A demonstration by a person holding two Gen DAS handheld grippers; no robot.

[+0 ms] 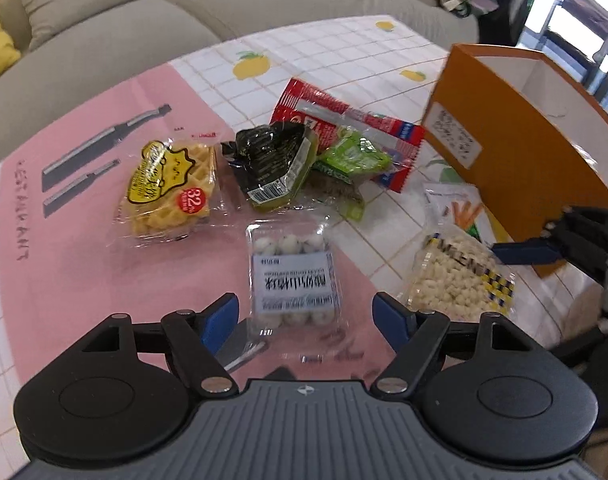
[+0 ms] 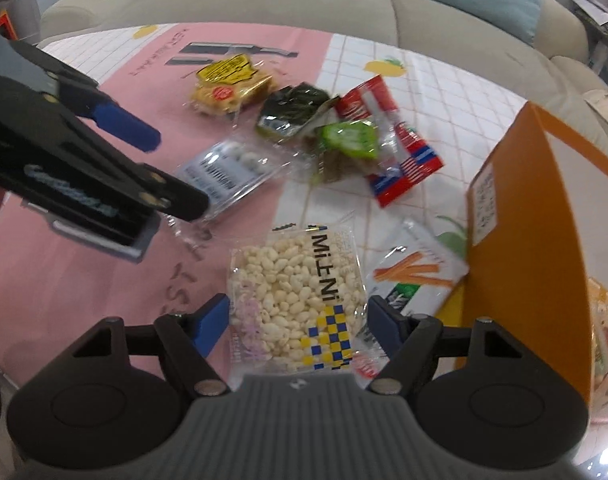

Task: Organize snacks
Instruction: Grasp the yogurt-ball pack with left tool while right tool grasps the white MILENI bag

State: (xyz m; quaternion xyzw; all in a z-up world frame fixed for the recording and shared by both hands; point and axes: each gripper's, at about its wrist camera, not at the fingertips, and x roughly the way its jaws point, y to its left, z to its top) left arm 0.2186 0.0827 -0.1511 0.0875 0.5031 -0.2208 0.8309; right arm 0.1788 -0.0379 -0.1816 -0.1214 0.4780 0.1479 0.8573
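Note:
My left gripper [image 1: 305, 318] is open, its blue pads either side of a clear pack of white balls [image 1: 294, 276] lying on the table. My right gripper [image 2: 298, 318] is open around a puffed-rice pack [image 2: 296, 300]. That pack also shows in the left wrist view [image 1: 459, 276], with the right gripper's fingertip [image 1: 523, 252] beside it. The left gripper's finger [image 2: 124, 122] shows in the right wrist view over the white-ball pack [image 2: 228, 172]. A waffle pack [image 1: 172, 192], a dark green pack [image 1: 272, 164], a light green pack [image 1: 351, 156] and a red pack [image 1: 343, 120] lie behind.
An open orange box [image 1: 515, 136] stands at the right; it holds a snack bag [image 2: 601, 344]. A white pack with orange sticks [image 2: 419, 276] lies against its base. The table [image 1: 84, 280] has a pink and white checked cover. A beige sofa [image 1: 184, 4] runs behind.

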